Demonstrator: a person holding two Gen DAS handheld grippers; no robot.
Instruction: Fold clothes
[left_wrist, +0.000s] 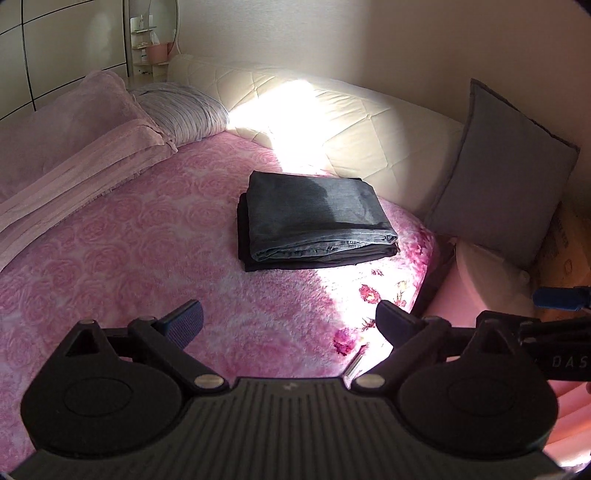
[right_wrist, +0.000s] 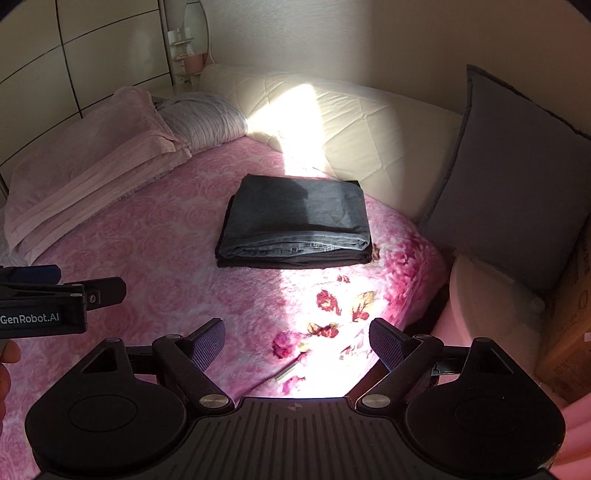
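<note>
Folded grey jeans (left_wrist: 314, 214) lie on top of a folded black garment (left_wrist: 280, 263) as a neat stack on the pink rose bedspread (left_wrist: 147, 240). The stack also shows in the right wrist view (right_wrist: 295, 221). My left gripper (left_wrist: 290, 325) is open and empty, well short of the stack, over the bedspread. My right gripper (right_wrist: 297, 341) is open and empty, also short of the stack. The right gripper's side shows at the right edge of the left wrist view (left_wrist: 554, 321); the left gripper's side shows at the left of the right wrist view (right_wrist: 55, 302).
A folded pink blanket (left_wrist: 74, 155) and a striped pillow (left_wrist: 184, 110) lie at the left. A cream quilted headboard (left_wrist: 351, 122) runs behind. A grey cushion (left_wrist: 502, 173) leans at the right, past the bed's edge. A small silver object (right_wrist: 288, 371) lies on the bedspread.
</note>
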